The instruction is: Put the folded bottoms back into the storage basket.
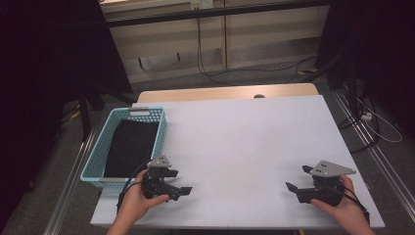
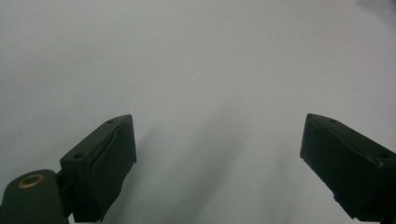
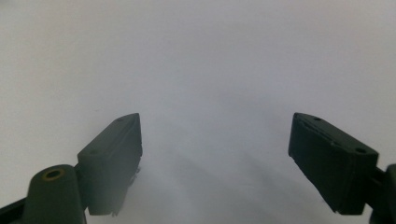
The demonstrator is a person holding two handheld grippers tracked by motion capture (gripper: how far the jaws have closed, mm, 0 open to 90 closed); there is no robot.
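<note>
My left gripper point(image 1: 179, 182) rests near the table's front left, held in a hand, pointing toward the middle of the white table point(image 1: 244, 142). Its jaws stand wide apart with bare tabletop between them point(image 2: 219, 140). My right gripper point(image 1: 297, 178) sits at the front right in the other hand and points left toward the middle. Its jaws are also spread, and nothing lies between them point(image 3: 215, 135). A light-blue plastic basket point(image 1: 161, 128) stands at the table's left edge, just beyond the left gripper, with a black cloth point(image 1: 129, 147) lying flat inside it.
Beyond the white surface a strip of wooden tabletop point(image 1: 225, 92) shows at the far edge. Cables point(image 1: 230, 73) trail on the floor behind. Dark stands flank the table on both sides.
</note>
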